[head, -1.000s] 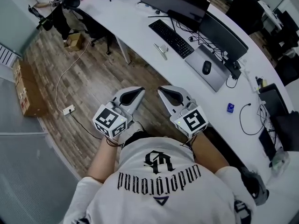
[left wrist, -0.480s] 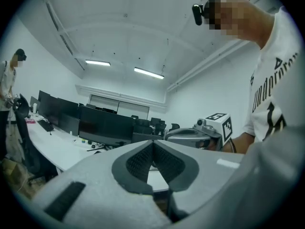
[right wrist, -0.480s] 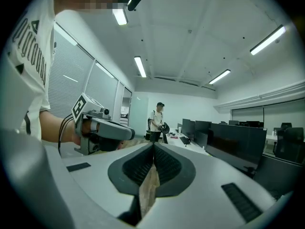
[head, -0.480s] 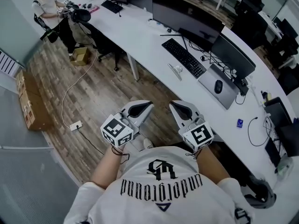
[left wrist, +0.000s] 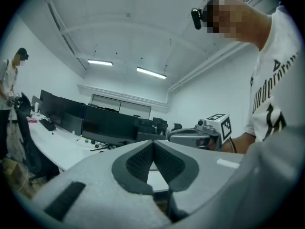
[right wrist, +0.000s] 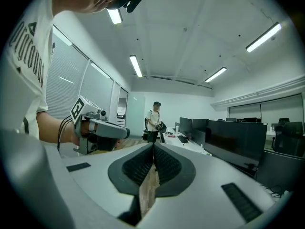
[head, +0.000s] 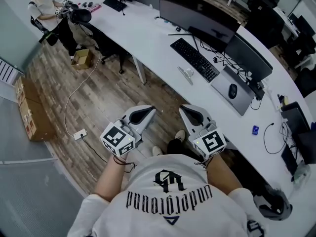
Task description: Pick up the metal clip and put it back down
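The metal clip lies on the white desk, near its front edge, just left of a black keyboard. Both grippers are held side by side over the wooden floor, short of the desk and well apart from the clip. My left gripper is shut with nothing in it, its pads meeting at the tip. My right gripper is shut and empty too. Each gripper view shows the other gripper beside it.
Monitors, a mouse and cables crowd the desk behind the keyboard. A small blue object sits further right. On the floor are a power strip with its cord and cardboard boxes. A person stands at the desk's far end.
The whole view has shifted: the desk and clip now sit lower and further right in the head view. Both grippers stayed shut and side by side. A shoe now shows between them.
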Demonstrator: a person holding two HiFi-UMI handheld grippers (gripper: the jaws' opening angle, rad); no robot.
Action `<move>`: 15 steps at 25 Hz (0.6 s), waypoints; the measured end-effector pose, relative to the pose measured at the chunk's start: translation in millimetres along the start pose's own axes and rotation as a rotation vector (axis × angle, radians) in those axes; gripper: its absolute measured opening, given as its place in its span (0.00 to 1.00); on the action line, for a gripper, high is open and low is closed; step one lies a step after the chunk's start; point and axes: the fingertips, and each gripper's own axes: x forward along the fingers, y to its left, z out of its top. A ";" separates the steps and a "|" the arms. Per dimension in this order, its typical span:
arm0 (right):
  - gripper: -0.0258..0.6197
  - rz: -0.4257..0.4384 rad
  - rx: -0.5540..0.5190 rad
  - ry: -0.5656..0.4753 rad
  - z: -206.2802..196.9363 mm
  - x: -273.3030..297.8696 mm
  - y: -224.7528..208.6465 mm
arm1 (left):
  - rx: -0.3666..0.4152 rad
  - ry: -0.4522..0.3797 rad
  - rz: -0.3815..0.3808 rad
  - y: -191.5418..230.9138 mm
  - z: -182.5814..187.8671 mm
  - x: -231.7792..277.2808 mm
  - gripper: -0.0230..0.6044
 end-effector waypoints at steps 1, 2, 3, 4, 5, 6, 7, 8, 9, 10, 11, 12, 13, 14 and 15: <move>0.06 0.000 0.011 0.000 -1.8 2.4 -3.9 | -0.002 -0.001 -0.001 1.5 0.0 2.2 0.06; 0.06 0.000 0.020 -0.001 -3.4 4.8 -8.8 | -0.002 0.000 -0.002 3.2 -0.1 5.3 0.06; 0.06 0.000 0.026 -0.002 -4.7 6.7 -14.5 | -0.003 0.002 -0.002 5.4 -0.8 9.6 0.06; 0.06 0.000 0.031 -0.002 -6.3 8.3 -20.3 | -0.009 0.006 -0.002 8.2 -2.5 14.4 0.06; 0.06 0.000 0.035 0.002 -8.3 9.8 -25.8 | -0.016 0.010 -0.002 11.2 -4.5 19.1 0.06; 0.06 0.002 0.038 0.008 -10.6 11.3 -31.0 | -0.021 0.013 -0.004 14.2 -5.8 23.7 0.06; 0.06 0.006 0.041 0.013 -12.7 12.9 -36.5 | -0.022 0.013 -0.003 17.1 -5.9 28.8 0.06; 0.06 0.010 0.042 0.018 -14.7 14.5 -42.5 | -0.020 0.011 0.000 19.8 -4.9 34.7 0.06; 0.06 0.012 0.045 0.021 -16.5 15.9 -49.0 | -0.018 0.008 0.002 22.3 -3.5 41.3 0.06; 0.06 0.014 0.048 0.024 -18.3 17.2 -55.6 | -0.016 0.007 0.003 24.4 -2.1 48.4 0.06; 0.06 0.017 0.051 0.025 -19.8 18.4 -62.3 | -0.015 0.008 0.004 26.5 -1.0 55.7 0.06; 0.06 0.019 0.055 0.024 -21.0 19.5 -69.0 | -0.013 0.010 0.003 28.6 -0.3 63.3 0.06; 0.06 0.022 0.057 0.023 -21.8 20.4 -76.1 | -0.008 0.012 0.002 30.8 0.2 71.3 0.06; 0.06 0.025 0.058 0.022 -22.5 20.9 -84.2 | -0.004 0.012 0.000 32.9 0.7 80.2 0.06; 0.06 0.026 0.058 0.023 -23.1 20.8 -93.4 | -0.001 0.011 -0.001 34.8 1.4 90.3 0.06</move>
